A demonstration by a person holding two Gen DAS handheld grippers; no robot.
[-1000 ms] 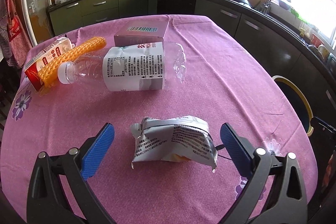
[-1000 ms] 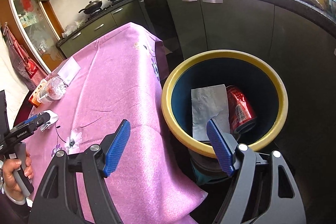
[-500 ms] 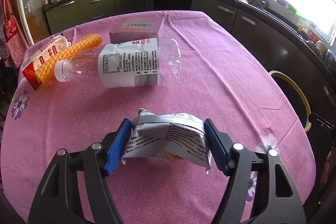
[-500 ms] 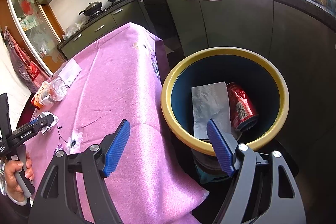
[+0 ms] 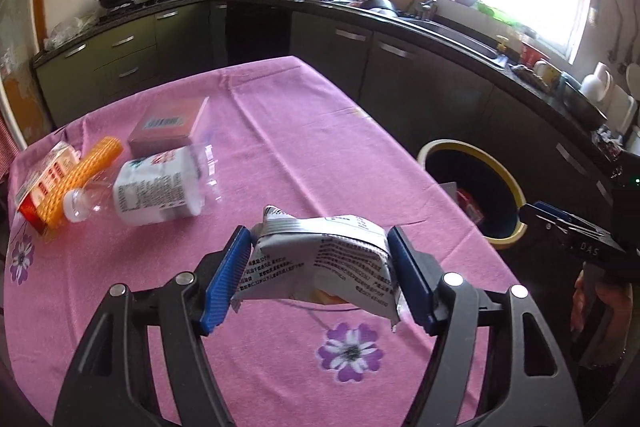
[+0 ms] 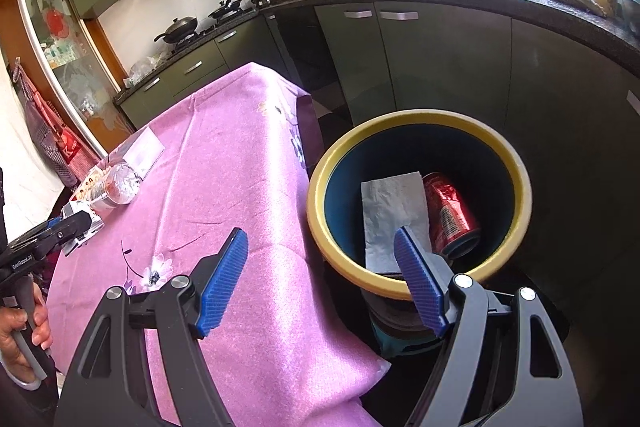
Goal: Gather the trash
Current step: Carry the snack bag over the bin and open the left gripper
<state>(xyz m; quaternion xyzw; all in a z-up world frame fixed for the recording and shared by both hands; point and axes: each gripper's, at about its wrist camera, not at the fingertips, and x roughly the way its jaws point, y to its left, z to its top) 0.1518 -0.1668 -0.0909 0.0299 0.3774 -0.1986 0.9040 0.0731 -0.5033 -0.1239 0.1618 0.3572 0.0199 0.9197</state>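
Observation:
My left gripper [image 5: 320, 279] is shut on a crumpled silver snack packet [image 5: 324, 259], held clear above the pink tablecloth [image 5: 280, 155]. Both blue pads press on its sides. A yellow-rimmed bin [image 5: 496, 183] stands beside the table's right edge. In the right wrist view the bin [image 6: 420, 283] holds a red can [image 6: 450, 215] and a white paper sheet [image 6: 394, 211]. My right gripper [image 6: 320, 279] stands open and empty between the table edge and the bin. The left gripper with the packet [image 6: 82, 225] shows at the far left there.
On the far left of the table lie a clear plastic bottle [image 5: 156, 187], an orange knitted piece [image 5: 86, 177] on a red and white carton [image 5: 42, 187], and a flat grey box [image 5: 170, 125]. Dark kitchen cabinets [image 5: 440, 87] run behind the table and bin.
The left gripper's jaws closed on the snack packet, then lifted it off the cloth and swung toward the bin. The right gripper has hardly moved.

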